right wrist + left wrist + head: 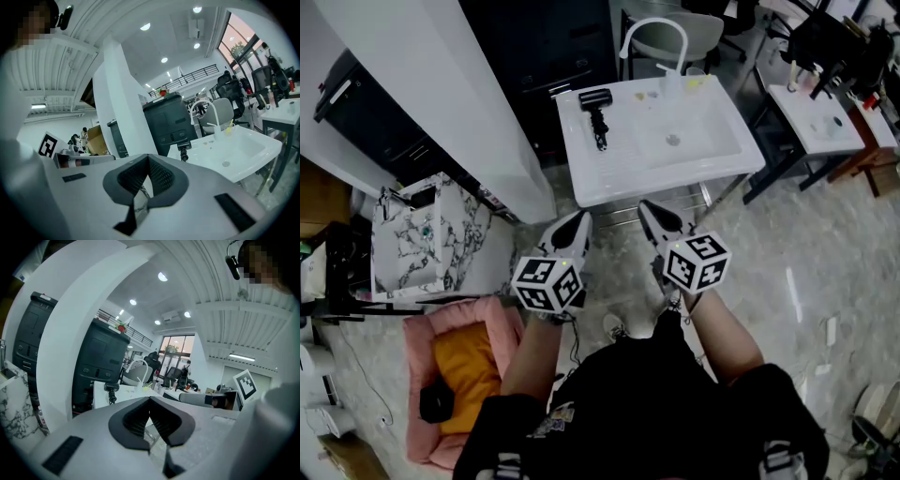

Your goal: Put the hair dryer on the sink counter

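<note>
The black hair dryer [597, 111] lies on the left part of the white sink counter [609, 183], handle toward me, beside the basin. It also shows small in the left gripper view as the hair dryer [111, 391] and in the right gripper view as the hair dryer [183, 149]. My left gripper [578, 220] and right gripper [647, 208] hover side by side just short of the counter's front edge, apart from the dryer. Both point toward the sink. Seen from the left gripper [150, 400] and the right gripper [148, 157], each pair of jaws is shut with nothing between them.
A white curved faucet [652, 33] stands behind the basin. A white pillar [441, 84] and a marble-patterned cabinet [417, 234] stand at the left, a pink pet bed [450, 366] lies on the floor below them. A second white table [825, 117] is at the right.
</note>
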A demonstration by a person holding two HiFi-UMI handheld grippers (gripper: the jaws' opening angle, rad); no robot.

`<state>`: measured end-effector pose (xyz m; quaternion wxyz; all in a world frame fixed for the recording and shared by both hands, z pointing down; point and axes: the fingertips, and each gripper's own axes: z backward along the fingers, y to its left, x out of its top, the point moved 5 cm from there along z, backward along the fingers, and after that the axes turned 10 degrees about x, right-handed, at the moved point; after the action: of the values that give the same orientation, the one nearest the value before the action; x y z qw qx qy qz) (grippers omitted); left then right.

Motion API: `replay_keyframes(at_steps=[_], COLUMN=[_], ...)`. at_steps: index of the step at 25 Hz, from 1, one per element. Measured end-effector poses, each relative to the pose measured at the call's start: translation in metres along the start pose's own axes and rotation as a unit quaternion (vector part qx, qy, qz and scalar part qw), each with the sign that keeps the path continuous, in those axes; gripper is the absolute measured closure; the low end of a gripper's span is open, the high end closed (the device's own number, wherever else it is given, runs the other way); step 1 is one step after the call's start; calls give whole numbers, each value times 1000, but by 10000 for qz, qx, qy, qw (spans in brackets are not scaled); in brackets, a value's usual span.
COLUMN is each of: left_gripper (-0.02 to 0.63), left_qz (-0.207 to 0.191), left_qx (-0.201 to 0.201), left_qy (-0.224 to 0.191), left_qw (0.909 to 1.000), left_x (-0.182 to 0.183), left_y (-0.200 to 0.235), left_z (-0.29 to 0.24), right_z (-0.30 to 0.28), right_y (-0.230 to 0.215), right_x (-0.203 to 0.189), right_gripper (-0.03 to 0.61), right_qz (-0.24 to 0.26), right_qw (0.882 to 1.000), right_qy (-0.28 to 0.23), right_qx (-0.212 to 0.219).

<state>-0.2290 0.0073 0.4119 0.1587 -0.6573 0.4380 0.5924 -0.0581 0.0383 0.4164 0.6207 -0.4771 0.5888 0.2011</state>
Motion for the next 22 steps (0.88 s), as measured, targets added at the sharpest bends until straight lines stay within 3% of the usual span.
replay_keyframes(at_steps=[22], left_gripper=[611], left_qz=[38], left_qx=[-12], left_qy=[-8], left_qw=[10000], left_x=[0], left_y=[-7], left_z=[6], right_z=[7], right_y=[4], right_x=[0], right_gripper=[580], right_qz=[36], right_qw=[10000], right_qy=[42], right_qx=[38])
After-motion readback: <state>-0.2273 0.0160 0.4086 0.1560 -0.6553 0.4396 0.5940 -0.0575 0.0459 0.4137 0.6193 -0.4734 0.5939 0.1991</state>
